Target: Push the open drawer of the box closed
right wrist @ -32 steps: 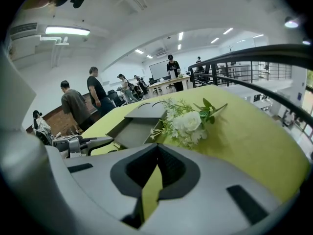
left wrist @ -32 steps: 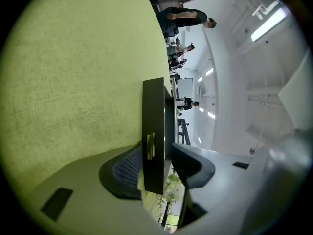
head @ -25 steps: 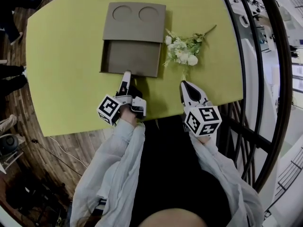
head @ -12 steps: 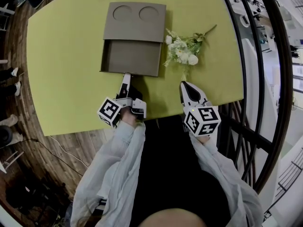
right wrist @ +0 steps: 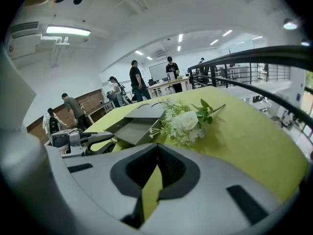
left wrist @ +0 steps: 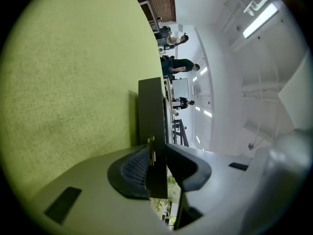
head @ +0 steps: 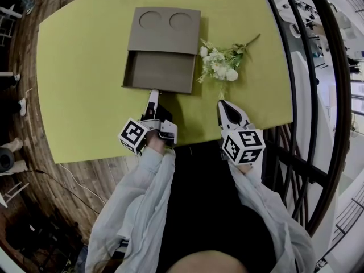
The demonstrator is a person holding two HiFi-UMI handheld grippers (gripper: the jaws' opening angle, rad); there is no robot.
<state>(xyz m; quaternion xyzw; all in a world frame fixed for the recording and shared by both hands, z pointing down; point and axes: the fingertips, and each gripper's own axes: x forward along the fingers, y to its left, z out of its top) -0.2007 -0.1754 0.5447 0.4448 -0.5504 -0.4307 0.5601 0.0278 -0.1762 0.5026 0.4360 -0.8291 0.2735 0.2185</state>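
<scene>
Head view looks steeply down on table (head: 79,84), both gripper views low, close above it, all share box (head: 165,27)

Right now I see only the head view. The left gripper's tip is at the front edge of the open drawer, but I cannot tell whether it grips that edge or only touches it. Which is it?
Observer: It grips. In the left gripper view the left gripper has just been closing its jaws, and they now press on the thin front wall of the drawer, one on each side.
Operator: Thank you. Does the right gripper hold anything?
Observer: No. In the right gripper view the right gripper has its jaws together at the tips and nothing is between them. Only the green table shows through the narrow gap behind the tips.
</scene>
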